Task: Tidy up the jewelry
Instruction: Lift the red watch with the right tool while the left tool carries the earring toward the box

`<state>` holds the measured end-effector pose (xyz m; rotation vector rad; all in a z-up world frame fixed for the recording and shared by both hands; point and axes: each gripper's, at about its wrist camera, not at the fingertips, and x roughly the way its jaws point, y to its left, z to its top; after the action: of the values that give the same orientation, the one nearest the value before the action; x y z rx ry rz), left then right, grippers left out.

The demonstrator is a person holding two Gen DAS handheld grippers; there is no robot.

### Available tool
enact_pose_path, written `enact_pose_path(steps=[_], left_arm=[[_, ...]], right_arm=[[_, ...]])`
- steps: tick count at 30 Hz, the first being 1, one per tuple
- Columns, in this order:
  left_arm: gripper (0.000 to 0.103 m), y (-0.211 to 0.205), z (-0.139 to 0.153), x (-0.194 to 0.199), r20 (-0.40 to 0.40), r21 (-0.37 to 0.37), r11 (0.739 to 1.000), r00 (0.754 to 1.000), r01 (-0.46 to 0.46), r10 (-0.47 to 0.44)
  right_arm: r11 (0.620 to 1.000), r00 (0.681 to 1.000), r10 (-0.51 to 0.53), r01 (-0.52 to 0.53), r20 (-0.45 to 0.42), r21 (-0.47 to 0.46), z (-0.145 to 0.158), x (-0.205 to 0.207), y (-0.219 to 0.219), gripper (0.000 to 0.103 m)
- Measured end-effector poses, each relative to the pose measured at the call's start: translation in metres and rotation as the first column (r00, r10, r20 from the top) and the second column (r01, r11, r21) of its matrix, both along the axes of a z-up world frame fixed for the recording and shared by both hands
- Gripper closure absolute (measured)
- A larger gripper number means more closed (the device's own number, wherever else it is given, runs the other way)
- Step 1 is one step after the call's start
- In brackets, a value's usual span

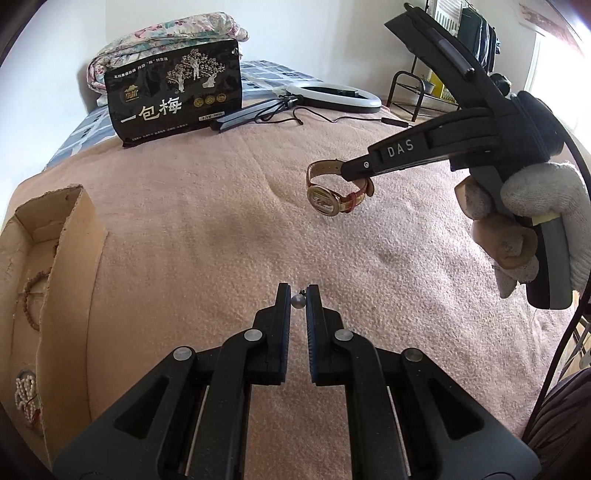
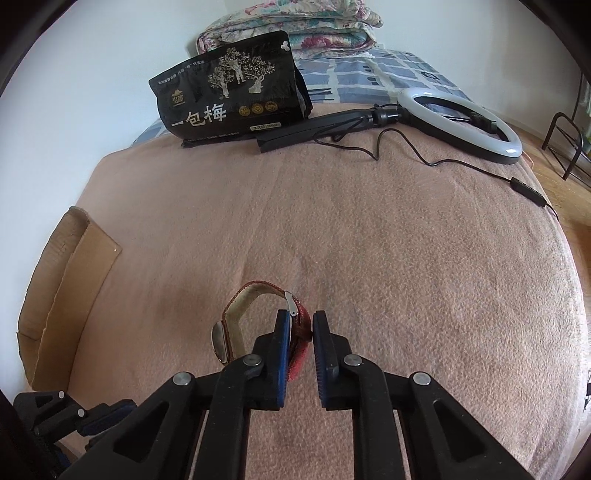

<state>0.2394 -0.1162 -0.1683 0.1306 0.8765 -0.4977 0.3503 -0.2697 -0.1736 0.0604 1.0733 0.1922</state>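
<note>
My left gripper (image 1: 297, 293) is shut on a small grey pearl earring (image 1: 297, 301), pinched between its fingertips just above the pink blanket. My right gripper (image 2: 300, 321) is shut on the red strap of a gold-faced wristwatch (image 2: 236, 325) and holds it in the air. The left wrist view shows the same watch (image 1: 327, 197) hanging from the right gripper (image 1: 360, 173) above the blanket, to the upper right. An open cardboard box (image 1: 70, 280) lies at the left with a beaded bracelet (image 1: 31, 291) and a pearl piece (image 1: 26, 393) inside; it also shows in the right wrist view (image 2: 62, 291).
A black snack bag (image 1: 173, 92) stands at the back of the bed. A ring light (image 2: 461, 122) with its stand and cable (image 2: 480, 166) lies at the back right. Folded quilts (image 2: 295, 26) are behind. A metal rack (image 2: 565, 147) stands off the bed at right.
</note>
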Motion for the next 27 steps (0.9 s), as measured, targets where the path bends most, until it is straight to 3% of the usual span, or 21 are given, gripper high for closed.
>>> enact_pose_path(steps=[27], left_arm=[[0.097, 0.073, 0.055, -0.036, 0.096, -0.045, 0.990, 0.986, -0.132, 0.136]], right_arm=[[0.988, 0.980, 0.154, -0.150, 0.130, -0.035, 0.070, -0.069, 0.070, 0.093]])
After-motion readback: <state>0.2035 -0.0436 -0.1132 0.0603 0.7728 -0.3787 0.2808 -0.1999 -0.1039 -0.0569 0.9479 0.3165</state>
